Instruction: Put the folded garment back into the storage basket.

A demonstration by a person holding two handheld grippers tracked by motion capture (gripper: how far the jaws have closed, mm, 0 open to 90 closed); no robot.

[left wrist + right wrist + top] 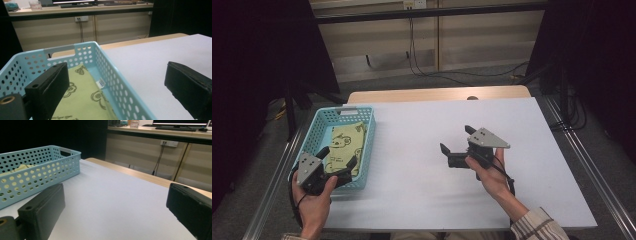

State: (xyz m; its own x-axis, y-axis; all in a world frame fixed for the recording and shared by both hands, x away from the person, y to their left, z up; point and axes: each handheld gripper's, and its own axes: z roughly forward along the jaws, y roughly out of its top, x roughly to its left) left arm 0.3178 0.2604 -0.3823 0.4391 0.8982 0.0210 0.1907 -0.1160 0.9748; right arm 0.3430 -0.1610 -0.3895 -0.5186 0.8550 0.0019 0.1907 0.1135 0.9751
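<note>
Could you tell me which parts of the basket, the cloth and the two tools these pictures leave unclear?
- Green cloth: its near end is hidden by the left hand-held gripper in the high view.
- Blue basket: its near end is cut off by the bottom edge in the left gripper view.
- Small white label on the cloth: too small to read.
- Right hand-held gripper: the person's hand covers its rear.

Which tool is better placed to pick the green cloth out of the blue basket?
Left. The left tool hangs open over the blue basket's near end, one jaw above the green cloth. The right tool, also open, is over bare table, well away from the basket.
</note>
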